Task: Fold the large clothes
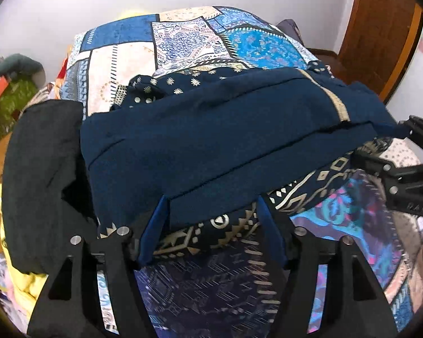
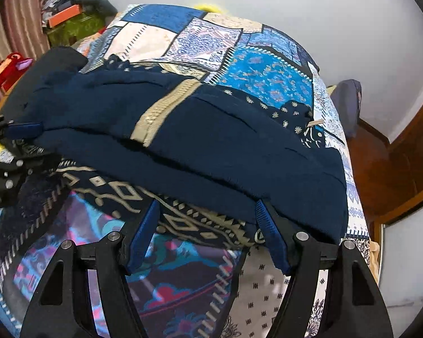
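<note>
A large navy garment point(image 1: 211, 135) with a beige stripe and gold print lies folded across the bed; it also shows in the right wrist view point(image 2: 200, 146). My left gripper point(image 1: 211, 200) is open, its blue fingertips point(image 1: 155, 225) at the garment's near edge, straddling the gold-printed hem point(image 1: 220, 233). My right gripper point(image 2: 206, 211) is open too, its blue pads point(image 2: 270, 233) at the garment's near edge toward its right end. Each gripper shows in the other's view, the right one point(image 1: 403, 166) and the left one point(image 2: 17, 140).
The bed carries a blue patchwork bedspread point(image 1: 183, 42). A black cloth point(image 1: 39, 169) lies left of the garment, with yellow fabric point(image 1: 22, 281) below it. Boxes and clutter point(image 2: 67, 19) stand at the far left. A wooden door point(image 1: 380, 28) is on the right.
</note>
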A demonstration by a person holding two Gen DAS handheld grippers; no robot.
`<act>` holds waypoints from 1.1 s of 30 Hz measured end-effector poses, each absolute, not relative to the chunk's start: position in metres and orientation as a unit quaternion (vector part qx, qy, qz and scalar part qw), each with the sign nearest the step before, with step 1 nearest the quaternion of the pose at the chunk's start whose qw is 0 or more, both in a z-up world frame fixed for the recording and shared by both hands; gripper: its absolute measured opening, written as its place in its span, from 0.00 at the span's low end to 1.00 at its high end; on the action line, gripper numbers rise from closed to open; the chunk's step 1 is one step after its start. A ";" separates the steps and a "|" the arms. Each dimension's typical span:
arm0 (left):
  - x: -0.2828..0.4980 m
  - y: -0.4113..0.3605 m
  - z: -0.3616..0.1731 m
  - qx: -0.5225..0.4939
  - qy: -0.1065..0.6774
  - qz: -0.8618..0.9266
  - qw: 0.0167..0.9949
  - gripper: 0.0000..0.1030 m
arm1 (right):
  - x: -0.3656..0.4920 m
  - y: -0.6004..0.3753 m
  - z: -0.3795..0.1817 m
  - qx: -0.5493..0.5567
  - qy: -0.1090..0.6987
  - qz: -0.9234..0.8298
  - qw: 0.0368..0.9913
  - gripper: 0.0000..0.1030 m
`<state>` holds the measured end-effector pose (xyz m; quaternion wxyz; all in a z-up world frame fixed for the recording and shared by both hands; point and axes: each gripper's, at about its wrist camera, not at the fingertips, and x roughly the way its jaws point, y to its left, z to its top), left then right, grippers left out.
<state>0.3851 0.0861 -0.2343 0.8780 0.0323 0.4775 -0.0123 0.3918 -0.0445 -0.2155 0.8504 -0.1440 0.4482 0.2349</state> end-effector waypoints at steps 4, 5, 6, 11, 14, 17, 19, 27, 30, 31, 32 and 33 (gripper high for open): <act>0.394 0.090 -0.227 0.036 0.470 -0.014 0.882 0.65 | 0.403 -0.051 -0.206 -0.112 0.441 0.229 0.860 0.65; 0.397 0.092 -0.224 0.035 0.468 -0.013 0.883 0.65 | 0.406 -0.051 -0.205 -0.106 0.440 0.228 0.862 0.65; 0.401 0.094 -0.220 0.035 0.466 -0.013 0.884 0.65 | 0.413 -0.053 -0.203 -0.101 0.439 0.225 0.864 0.65; 0.428 0.101 -0.205 0.065 0.450 0.005 0.891 0.66 | 0.444 -0.041 -0.199 -0.115 0.436 0.216 0.866 0.65; 0.460 0.109 -0.200 0.083 0.449 0.018 0.889 0.70 | 0.474 -0.029 -0.193 -0.138 0.437 0.198 0.866 0.64; 0.498 0.132 -0.191 0.063 0.461 0.042 0.884 0.70 | 0.499 -0.026 -0.174 -0.141 0.420 0.163 0.882 0.63; 0.515 0.155 -0.177 0.026 0.452 0.073 0.888 0.70 | 0.509 -0.030 -0.154 -0.126 0.394 0.130 0.901 0.64; 0.504 0.206 -0.139 -0.059 0.412 0.101 0.904 0.70 | 0.496 -0.056 -0.113 -0.043 0.363 0.168 0.915 0.65; 0.488 0.198 -0.145 -0.048 0.420 0.084 0.902 0.70 | 0.487 -0.053 -0.124 -0.030 0.384 0.198 0.901 0.65; 0.483 0.193 -0.149 -0.045 0.426 0.072 0.901 0.70 | 0.483 -0.051 -0.130 -0.024 0.396 0.214 0.892 0.65; 0.481 0.188 -0.154 -0.042 0.431 0.063 0.899 0.70 | 0.482 -0.049 -0.136 -0.020 0.404 0.225 0.886 0.65; 0.478 0.181 -0.160 -0.039 0.438 0.051 0.897 0.70 | 0.477 -0.046 -0.146 -0.014 0.420 0.240 0.875 0.65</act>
